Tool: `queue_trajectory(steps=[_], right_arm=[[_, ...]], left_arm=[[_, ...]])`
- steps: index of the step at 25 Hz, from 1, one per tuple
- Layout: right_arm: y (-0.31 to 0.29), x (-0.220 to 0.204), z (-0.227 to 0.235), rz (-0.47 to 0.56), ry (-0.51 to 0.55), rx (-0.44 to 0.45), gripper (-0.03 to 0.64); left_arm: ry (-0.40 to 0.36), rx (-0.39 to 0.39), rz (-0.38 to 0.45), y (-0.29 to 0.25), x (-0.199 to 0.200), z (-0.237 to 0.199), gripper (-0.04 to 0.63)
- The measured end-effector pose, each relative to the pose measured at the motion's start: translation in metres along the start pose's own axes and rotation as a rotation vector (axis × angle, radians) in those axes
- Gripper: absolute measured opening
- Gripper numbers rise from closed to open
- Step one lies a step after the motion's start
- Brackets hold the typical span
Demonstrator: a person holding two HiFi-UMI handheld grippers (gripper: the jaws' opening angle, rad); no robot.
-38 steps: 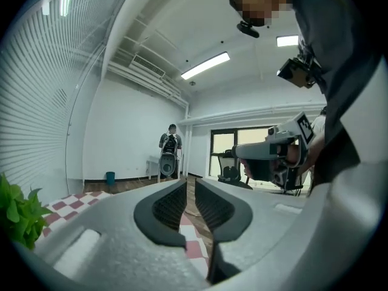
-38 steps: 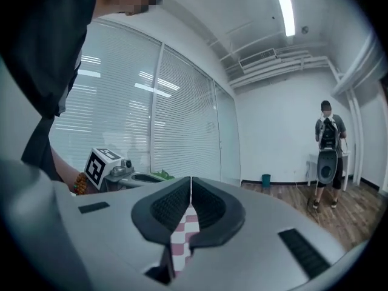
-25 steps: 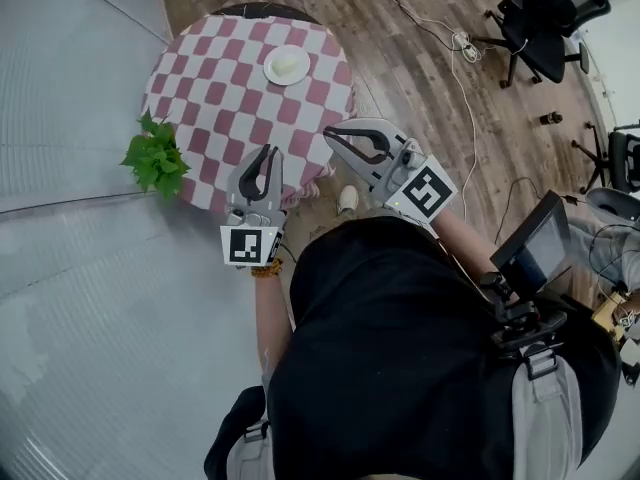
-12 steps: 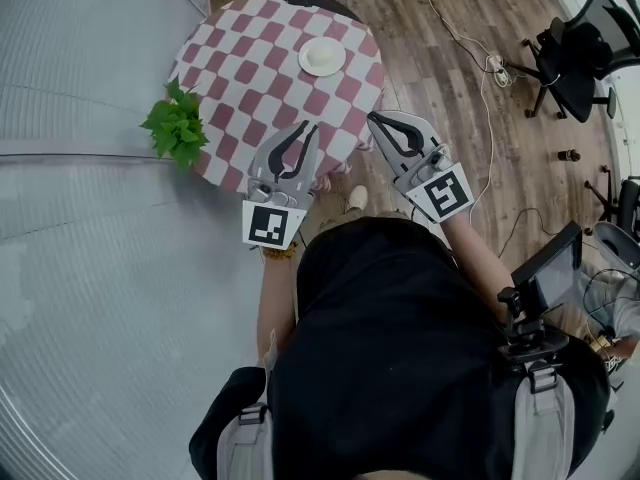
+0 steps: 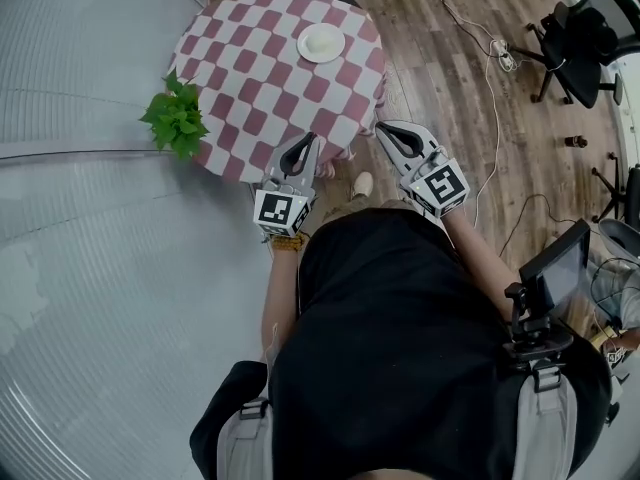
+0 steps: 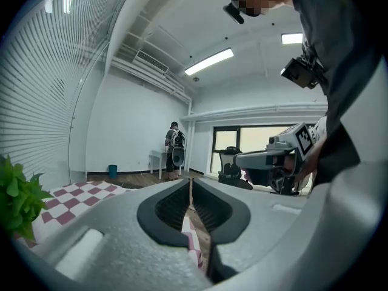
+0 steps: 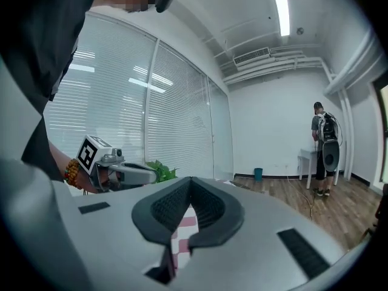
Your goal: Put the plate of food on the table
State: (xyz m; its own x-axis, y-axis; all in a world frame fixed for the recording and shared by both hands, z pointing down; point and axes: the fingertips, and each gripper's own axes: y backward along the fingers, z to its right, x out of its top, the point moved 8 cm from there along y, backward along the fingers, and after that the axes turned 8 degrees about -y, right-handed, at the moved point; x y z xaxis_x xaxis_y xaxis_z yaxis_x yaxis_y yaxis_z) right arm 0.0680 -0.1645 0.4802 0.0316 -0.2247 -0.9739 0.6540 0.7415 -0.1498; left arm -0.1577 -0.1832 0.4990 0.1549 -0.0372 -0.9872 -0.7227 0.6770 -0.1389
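- Your plate of food (image 5: pixel 321 43) rests on the far side of the checked counter (image 5: pixel 262 73): placing looks done.
- Your left tool (image 5: pixel 308 144) has just been closing, with nothing between its jaws; your right tool (image 5: pixel 386 128) is narrow too, and empty.

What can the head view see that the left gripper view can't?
Only the head view shows the plate of food sitting on the far side of the round table, the office chair and the cable on the wooden floor.

Only the left gripper view shows a person with a backpack standing far across the room, a long ceiling light and a small blue bin.

Both show the checkered tablecloth, the green plant and the right gripper.
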Motion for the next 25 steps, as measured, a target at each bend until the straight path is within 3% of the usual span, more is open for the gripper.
queue_trajectory(steps=[17,25], right_arm=[[-0.026,-0.036,-0.031,-0.107,-0.062,0.151,0.009],[-0.029,-0.045,-0.037,-0.14,-0.1,0.166,0.009]], left_arm=[[0.042,-0.014,-0.104,0.012,-0.037,0.001,0.006],[0.076,-0.034,-0.172,0.003,-0.056,-0.003,0.006]])
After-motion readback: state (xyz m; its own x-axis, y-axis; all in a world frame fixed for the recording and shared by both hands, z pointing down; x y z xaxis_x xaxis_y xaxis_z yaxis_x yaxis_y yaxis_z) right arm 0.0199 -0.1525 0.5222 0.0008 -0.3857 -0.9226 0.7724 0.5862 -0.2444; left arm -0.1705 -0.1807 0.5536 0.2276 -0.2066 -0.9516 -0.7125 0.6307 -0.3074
